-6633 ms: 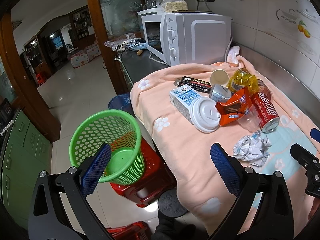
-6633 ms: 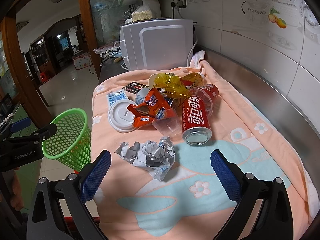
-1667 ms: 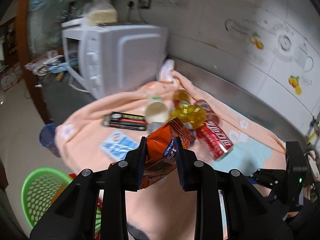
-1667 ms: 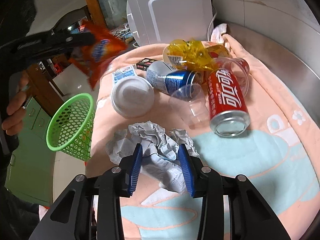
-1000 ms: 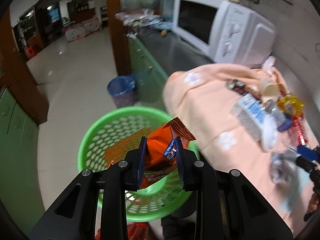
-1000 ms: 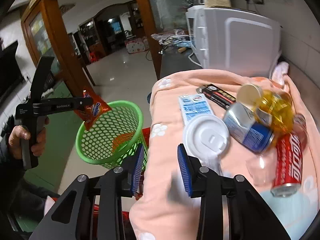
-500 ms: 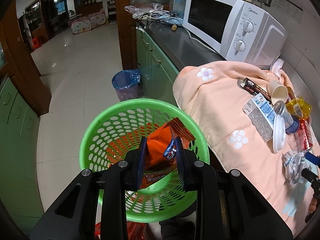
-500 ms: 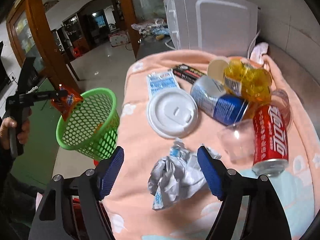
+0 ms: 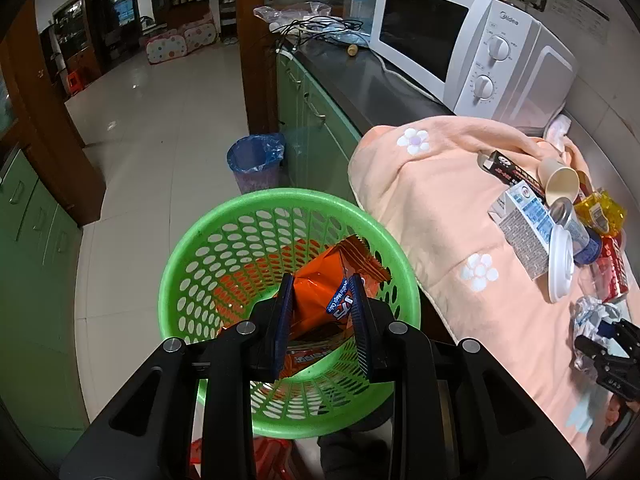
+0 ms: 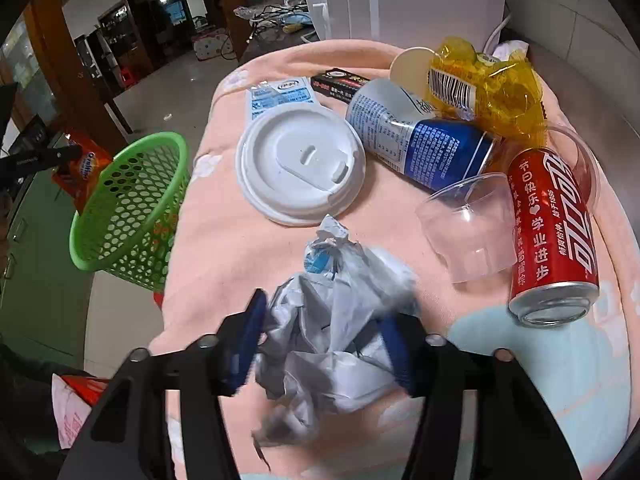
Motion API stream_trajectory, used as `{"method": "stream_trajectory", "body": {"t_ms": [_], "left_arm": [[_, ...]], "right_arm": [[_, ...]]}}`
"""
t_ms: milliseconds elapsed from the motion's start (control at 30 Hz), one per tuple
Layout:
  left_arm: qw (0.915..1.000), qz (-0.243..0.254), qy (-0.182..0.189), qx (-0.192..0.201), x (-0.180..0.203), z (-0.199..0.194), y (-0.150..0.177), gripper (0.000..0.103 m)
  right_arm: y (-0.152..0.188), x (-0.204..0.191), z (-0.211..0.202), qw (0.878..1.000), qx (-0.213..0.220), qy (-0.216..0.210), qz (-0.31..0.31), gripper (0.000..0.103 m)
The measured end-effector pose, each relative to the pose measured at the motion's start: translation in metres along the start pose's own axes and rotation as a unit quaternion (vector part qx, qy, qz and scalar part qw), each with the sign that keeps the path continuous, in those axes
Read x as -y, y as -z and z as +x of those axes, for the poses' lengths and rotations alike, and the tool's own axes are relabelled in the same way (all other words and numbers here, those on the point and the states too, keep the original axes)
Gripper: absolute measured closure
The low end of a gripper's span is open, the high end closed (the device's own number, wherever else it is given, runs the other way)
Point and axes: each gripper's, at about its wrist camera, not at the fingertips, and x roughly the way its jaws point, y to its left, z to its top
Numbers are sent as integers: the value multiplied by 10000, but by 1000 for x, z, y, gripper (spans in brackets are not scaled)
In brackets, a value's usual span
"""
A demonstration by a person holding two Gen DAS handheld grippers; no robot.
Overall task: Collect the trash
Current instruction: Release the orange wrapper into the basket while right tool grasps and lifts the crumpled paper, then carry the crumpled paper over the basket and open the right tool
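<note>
A peach flowered blanket (image 10: 224, 248) covers the tabletop. Beside it, the round green perforated plastic basket (image 9: 248, 216) sits below the left gripper (image 9: 320, 320), whose jaws clench an orange foil snack wrapper (image 9: 320, 280). On the blanket, the right gripper (image 10: 324, 344) jaws are closing around a crumpled white paper wad (image 10: 340, 312).

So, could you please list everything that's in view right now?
Snack wrapper: 1, orange, over basket.
Basket: 1, green, beside counter.
Crumpled paper: 1, white, on blanket.
Lid: 1, white, centre.
Blue can: 1, behind lid.
Red can: 1, right.
Clear cup: 1, beside red can.
Blanket: 1, peach, covering counter.
Microwave: 1, white, rear.
Left gripper: grips wrapper.
Right gripper: closing around paper.
</note>
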Motion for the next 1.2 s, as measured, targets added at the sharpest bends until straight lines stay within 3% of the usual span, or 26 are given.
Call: {"method": "stream_trajectory", "body": {"t_ms": [233, 433, 733, 800, 867, 1200], "left_arm": [[9998, -132, -89, -69, -7, 2, 4, 76], [9993, -281, -151, -169, -17, 6, 8, 76], [9982, -503, -214, -254, -30, 11, 10, 73], [9979, -549, -236, -259, -32, 11, 10, 58], [9978, -564, -283, -214, -35, 8, 10, 52], [9963, -781, -352, -20, -52, -7, 4, 47]], "right_arm": [[-20, -26, -26, 9983, 407, -243, -339, 67], [-41, -56, -27, 9956, 593, -410, -598, 70], [-74, -88, -25, 9891, 729, -1028, -760, 70], [-81, -101, -22, 9865, 735, -1187, -860, 70], [-89, -115, -14, 9835, 699, -1370, -957, 70], [-119, -169, 30, 9700, 395, -2224, -900, 70]]}}
